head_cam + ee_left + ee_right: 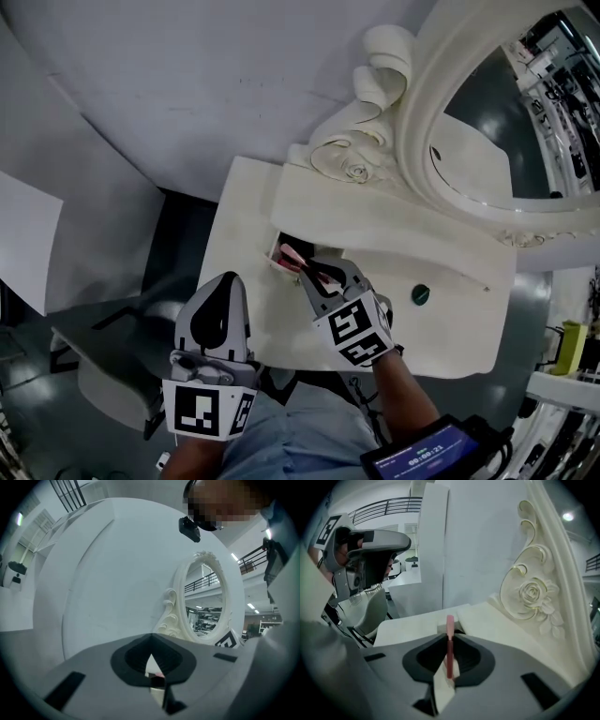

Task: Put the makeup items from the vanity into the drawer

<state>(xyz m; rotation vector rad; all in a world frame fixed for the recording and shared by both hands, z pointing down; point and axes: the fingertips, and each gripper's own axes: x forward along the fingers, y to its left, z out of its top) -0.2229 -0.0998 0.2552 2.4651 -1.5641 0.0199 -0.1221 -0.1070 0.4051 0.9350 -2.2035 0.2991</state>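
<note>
Nearest, at the bottom edge of the head view, a wrist screen on the person's right forearm is cut off by the frame. Just above it are the two tongs.

The left gripper hangs off the front left edge of the vanity. In its own view its jaws meet at the tips, with nothing between them.

The right gripper is clamped on a slim pink stick, whose paler end pokes out past the jaw tips. What kind of makeup it is cannot be told. It is held over the open drawer, most of which the gripper hides.

To the right, a small round green item lies apart on the vanity top, too small to identify. Behind it stands an oval mirror in a carved frame, cut off at the right edge.
</note>
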